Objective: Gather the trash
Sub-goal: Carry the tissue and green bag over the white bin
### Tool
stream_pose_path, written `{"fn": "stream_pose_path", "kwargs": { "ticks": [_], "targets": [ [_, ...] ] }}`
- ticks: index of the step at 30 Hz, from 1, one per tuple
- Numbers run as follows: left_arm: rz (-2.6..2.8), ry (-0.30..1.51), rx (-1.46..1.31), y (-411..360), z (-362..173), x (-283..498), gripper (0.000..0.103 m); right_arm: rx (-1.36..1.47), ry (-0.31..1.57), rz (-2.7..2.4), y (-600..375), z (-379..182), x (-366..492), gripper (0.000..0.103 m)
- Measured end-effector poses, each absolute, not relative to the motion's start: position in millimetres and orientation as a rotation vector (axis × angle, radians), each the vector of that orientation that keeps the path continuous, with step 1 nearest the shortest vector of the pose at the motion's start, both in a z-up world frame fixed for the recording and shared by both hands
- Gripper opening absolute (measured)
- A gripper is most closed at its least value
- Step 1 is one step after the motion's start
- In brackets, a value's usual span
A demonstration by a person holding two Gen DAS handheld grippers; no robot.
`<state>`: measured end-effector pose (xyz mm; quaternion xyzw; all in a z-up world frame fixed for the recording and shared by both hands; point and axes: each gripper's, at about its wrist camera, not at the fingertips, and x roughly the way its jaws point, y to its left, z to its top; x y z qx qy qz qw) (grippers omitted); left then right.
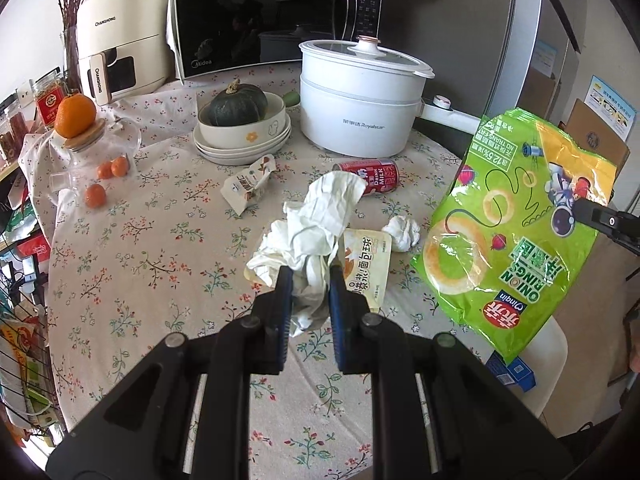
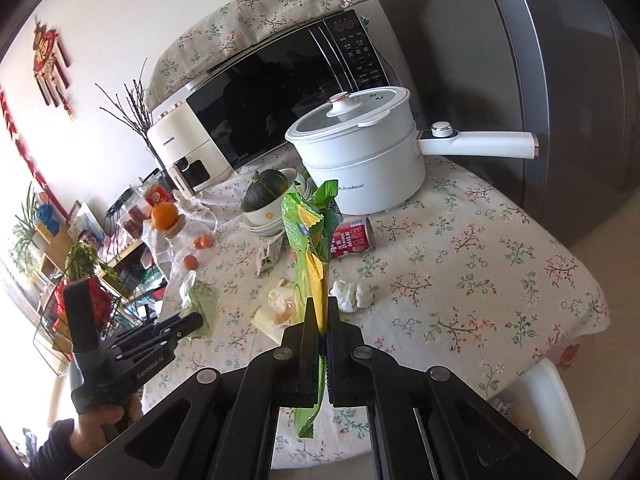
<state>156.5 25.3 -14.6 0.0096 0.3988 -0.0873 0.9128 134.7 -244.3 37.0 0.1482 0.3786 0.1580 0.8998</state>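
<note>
Holding green chip bag [image 2: 310,240] pinched flat in right gripper [image 2: 320,322], above table [image 1: 120,240] — open for trash; left gripper [image 1: 308,280] clamped on crumpled tissue [image 1: 312,236] — lifted.

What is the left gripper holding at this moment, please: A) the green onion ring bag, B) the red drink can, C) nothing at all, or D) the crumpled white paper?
D: in the left wrist view the left gripper has its fingers closed around the crumpled white paper, while the red drink can lies on the table and the green onion ring bag is pinched by the right gripper.
</note>
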Motion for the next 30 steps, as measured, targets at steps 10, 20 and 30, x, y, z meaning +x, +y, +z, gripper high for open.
{"fn": "stream_pose_path", "kwargs": {
  "ticks": [10,20,30],
  "targets": [
    [-0.28,0.852,0.086,-13.9,-24.2,128.8,0.019,0.243,0.837,0.201,-299.0,31.4,92.9,0.003],
    [-0.41,0.883,0.196,-76.1,-44.7,105.8,0.019,0.196,0.878,0.092,-350.9,19.7,63.1,0.003],
    [-0.544,0.919,0.279,-134.7,-66.0,85.0,0.019,0.162,0.923,0.012,-389.6,4.2,41.6,0.003]
  ]
}}
